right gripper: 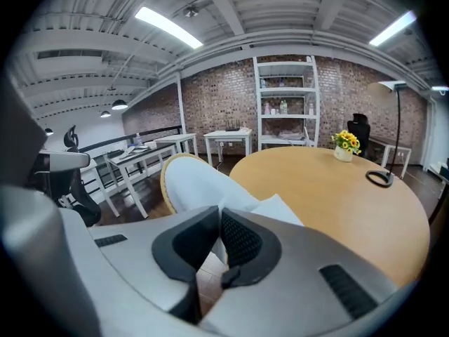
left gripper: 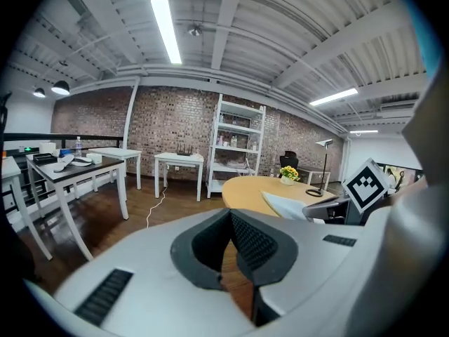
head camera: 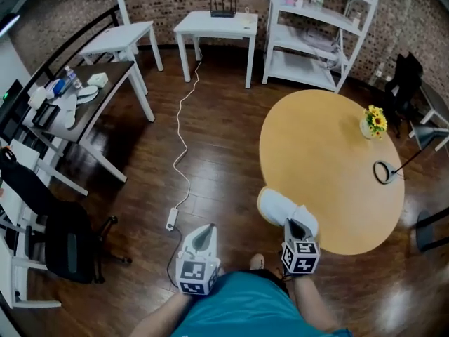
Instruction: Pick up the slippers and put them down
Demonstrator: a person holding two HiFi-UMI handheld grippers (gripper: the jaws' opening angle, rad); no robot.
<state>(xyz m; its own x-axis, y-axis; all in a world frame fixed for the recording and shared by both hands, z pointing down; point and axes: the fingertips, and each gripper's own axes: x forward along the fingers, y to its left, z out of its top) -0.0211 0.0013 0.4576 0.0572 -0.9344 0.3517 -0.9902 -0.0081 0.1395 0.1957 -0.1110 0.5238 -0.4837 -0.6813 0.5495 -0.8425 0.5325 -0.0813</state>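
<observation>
One white slipper (head camera: 277, 208) with a tan edge around its sole is held by the right gripper (head camera: 299, 227), and it is the only slipper I can see. In the right gripper view, the jaws are drawn narrow and the dark pads (right gripper: 242, 241) press on a fold of the white cloth at the rear end of the slipper (right gripper: 193, 188). From this grip the slipper reaches forward and a little to the left, away from the right gripper (right gripper: 217, 222), with its rounded end farthest from the jaws. In the head view it hangs over the near left edge of the round wooden table (head camera: 337, 160), partly above the tabletop and partly above the dark wooden floor (head camera: 210, 139). The left gripper (head camera: 203, 234) is to the left of it, well apart, over the floor. In the left gripper view, the jaws of the left gripper (left gripper: 229, 220) are nearly together and only the floor shows between them.
</observation>
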